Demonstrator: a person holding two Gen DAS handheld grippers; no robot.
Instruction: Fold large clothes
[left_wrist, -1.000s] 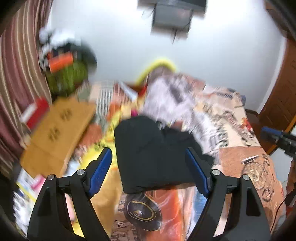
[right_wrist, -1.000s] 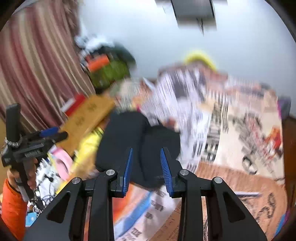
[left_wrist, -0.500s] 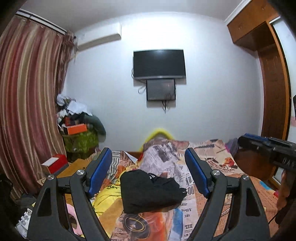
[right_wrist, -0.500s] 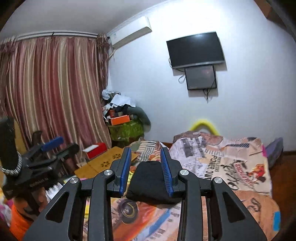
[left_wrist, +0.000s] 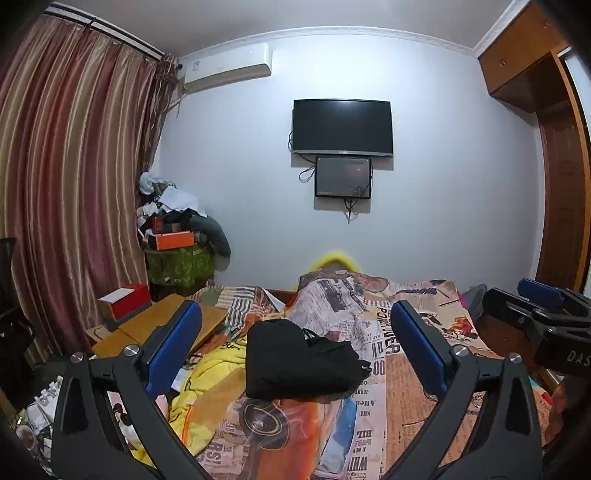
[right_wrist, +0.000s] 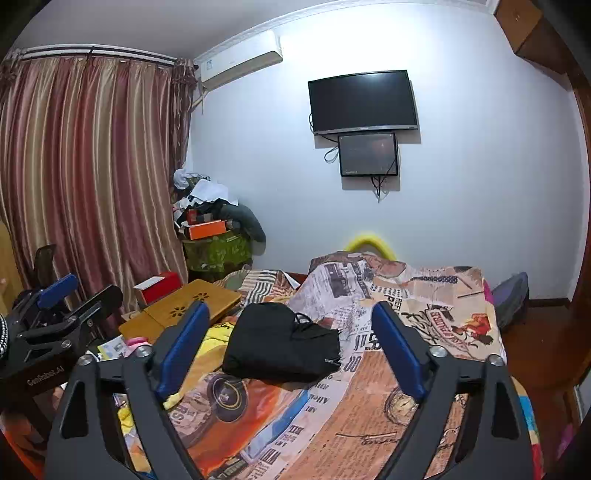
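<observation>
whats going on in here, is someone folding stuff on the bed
A person holds a two-finger gripper in each hand over a bed covered with a newspaper-print sheet. A black garment lies on it in a compact folded bundle, with a yellow garment beside it. Neither gripper touches any cloth: the left gripper and the right gripper both hover short of the bundle, jaws opening with nothing between them. The black piece looks done and released.

Bedroom with a pale wall and striped curtains

A dark television (left_wrist: 342, 127) hangs on the white wall (left_wrist: 443, 166) above a smaller screen (left_wrist: 342, 177) (cables dangling below); an air conditioner (left_wrist: 227, 72) sits beside the red-gold curtains (left_wrist: 70, 177), wooden cupboards (left_wrist: 524, 66) opposite, and a patterned bedspread (right_wrist: 424, 295) covers the bed.
</observation>
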